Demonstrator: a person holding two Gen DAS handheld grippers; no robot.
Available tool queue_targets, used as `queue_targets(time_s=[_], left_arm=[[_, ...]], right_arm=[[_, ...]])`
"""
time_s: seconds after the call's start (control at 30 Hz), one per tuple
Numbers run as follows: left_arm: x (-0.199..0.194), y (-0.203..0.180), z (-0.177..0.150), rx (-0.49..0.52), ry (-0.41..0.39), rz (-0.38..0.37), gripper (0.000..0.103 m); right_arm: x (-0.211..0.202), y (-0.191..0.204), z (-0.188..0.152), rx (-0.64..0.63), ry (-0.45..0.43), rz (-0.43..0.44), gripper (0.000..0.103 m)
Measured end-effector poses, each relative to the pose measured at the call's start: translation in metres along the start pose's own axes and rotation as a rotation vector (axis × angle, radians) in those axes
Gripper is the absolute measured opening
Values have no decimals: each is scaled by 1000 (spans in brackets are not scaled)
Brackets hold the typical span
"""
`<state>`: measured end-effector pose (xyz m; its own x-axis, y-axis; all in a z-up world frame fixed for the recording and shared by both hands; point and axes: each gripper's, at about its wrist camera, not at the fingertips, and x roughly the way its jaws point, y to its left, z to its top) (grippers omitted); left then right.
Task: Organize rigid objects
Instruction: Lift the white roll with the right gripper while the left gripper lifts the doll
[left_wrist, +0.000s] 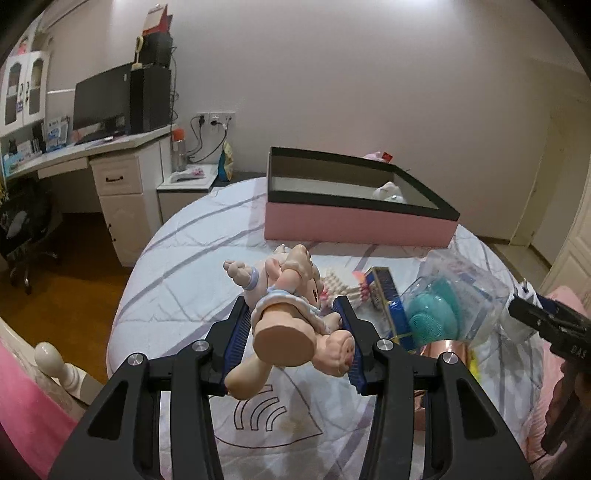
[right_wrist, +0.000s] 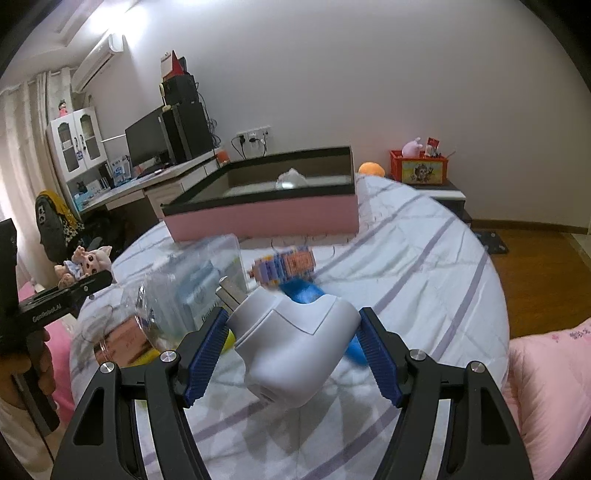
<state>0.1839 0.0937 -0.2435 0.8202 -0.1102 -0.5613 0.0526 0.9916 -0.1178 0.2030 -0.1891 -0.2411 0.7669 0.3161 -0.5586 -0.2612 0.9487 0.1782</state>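
1. Left gripper (left_wrist: 293, 334) is clamped on a pig doll (left_wrist: 291, 314), blue pads on both sides of its body, held up off the bedspread (left_wrist: 177, 258). The doll lies crosswise in the jaws, feet toward the cam.
2. Right gripper (right_wrist: 293, 350) is closed round a white plastic gadget w/ a metal prong, prob. a plug adapter (right_wrist: 295, 343). Left pad touches it; the right pad looks barely on, so the grip seems marginal.
3. Target I'd guess is the pink box w/ black rim (left_wrist: 354, 221), open-topped, at the far side of the bed, w/ one whitish item already in it.
4. To do it well: carry both high enough to clear the rim, don't drag over the clutter between, i.e. the clear packet w/ teal pads (left_wrist: 439, 310) and the block toy (right_wrist: 284, 264).
5. Go one hand at a time; both arms converge on the same box and could bump.
6. Lower inside before opening, esp. the adapter: it's smooth & rounded and could slip out early.
7. Set the doll down flat in a bare corner, away from the item already there.
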Motion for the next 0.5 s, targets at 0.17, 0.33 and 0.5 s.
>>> queue_targets(time_s=[0.17, 0.33, 0.5], left_arm=[[-7, -9, 12, 21, -24, -15, 46], [-10, -22, 30, 51, -47, -30, 46], [-1, -42, 61, 109, -65, -57, 46]], right_arm=[[0, 2, 17, -15, -19, 11, 73], [5, 6, 40, -35, -46, 24, 73], [14, 7, 66, -53, -66, 40, 73]])
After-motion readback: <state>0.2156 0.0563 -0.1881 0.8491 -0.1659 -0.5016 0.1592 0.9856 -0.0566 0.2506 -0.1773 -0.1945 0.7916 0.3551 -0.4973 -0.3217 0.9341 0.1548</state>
